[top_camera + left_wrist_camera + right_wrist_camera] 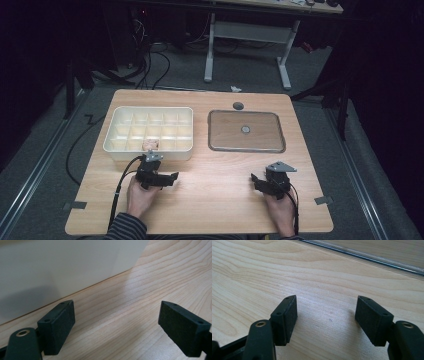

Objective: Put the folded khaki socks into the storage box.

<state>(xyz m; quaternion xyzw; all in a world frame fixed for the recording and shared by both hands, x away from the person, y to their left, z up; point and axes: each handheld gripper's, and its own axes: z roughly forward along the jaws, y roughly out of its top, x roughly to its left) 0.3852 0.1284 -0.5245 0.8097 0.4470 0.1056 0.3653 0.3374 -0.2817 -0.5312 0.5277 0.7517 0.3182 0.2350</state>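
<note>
table (210, 200): light wood top, rounded corners, seen from the high view; grain runs plain under both claws in the gripper views.

left claw (172, 177): held in the left hand (141, 196) at the near left of the table, just in front of the box. jaws wide apart, nothing between them; in the left gripper view (117, 322) bare wood lies in the gap, and the box wall stands close ahead at the upper left. it rests low over the table. a cable (118, 190) trails from it toward the near edge.

right claw (255, 179): held in the right hand (281, 210) at the near right of the table, in front of the tray and apart from it. jaws wide apart, holding nothing; in the right gripper view (327, 315) bare wood lies in the gap, and the tray's metal rim crosses the upper right corner. grey plate on top.

box (122, 152): cream, shallow, split into a grid of small compartments; sits at the far left of the table. one pale pinkish item (150, 144) lies in a compartment of the near row, about mid-row, just beyond the left claw; what it is cannot be told.

tray (220, 145): metal, rectangular, rounded corners, to the right of the box and apart from it. a small round piece (245, 129) lies near its middle.

disc (238, 105): small, dark, on the table just beyond the tray.
</note>
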